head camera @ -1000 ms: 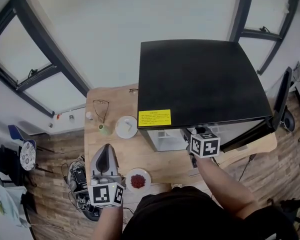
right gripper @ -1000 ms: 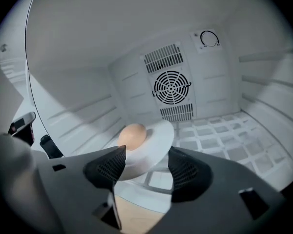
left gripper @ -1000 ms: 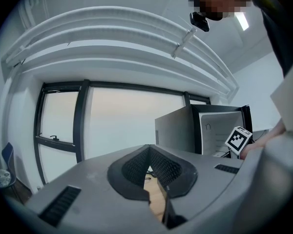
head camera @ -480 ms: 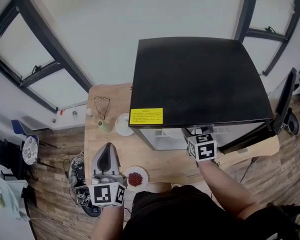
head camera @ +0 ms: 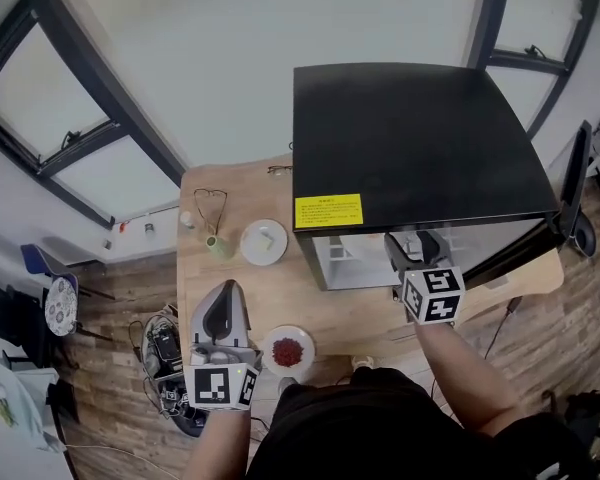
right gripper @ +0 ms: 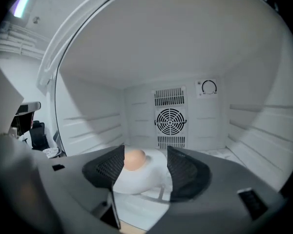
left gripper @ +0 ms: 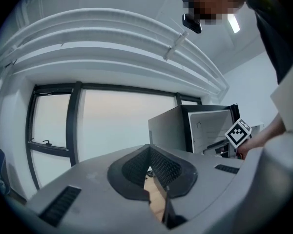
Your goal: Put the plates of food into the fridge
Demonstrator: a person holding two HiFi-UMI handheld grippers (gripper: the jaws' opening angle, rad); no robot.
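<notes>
The black fridge (head camera: 420,138) stands open on the wooden table (head camera: 350,308). In the right gripper view a white plate (right gripper: 136,182) with a round tan piece of food (right gripper: 135,159) rests on the fridge floor. My right gripper (right gripper: 145,162) is open at the fridge mouth, its pads either side of the plate's near edge and clear of it. On the table a plate of red food (head camera: 287,351) lies by my left gripper (head camera: 223,298), which is shut and empty. Farther back sits a plate with pale food (head camera: 264,241).
The fridge door (head camera: 578,183) hangs open to the right. Glasses (head camera: 210,206) and a small green cup (head camera: 218,247) lie at the table's far left. Cables and gear (head camera: 165,353) sit on the floor left of the table. A fan grille (right gripper: 170,118) marks the fridge's back wall.
My right gripper has drawn back a little from the fridge opening toward me. The head view has swung, so the fridge sits farther right. The left gripper stays beside the red-food plate.
</notes>
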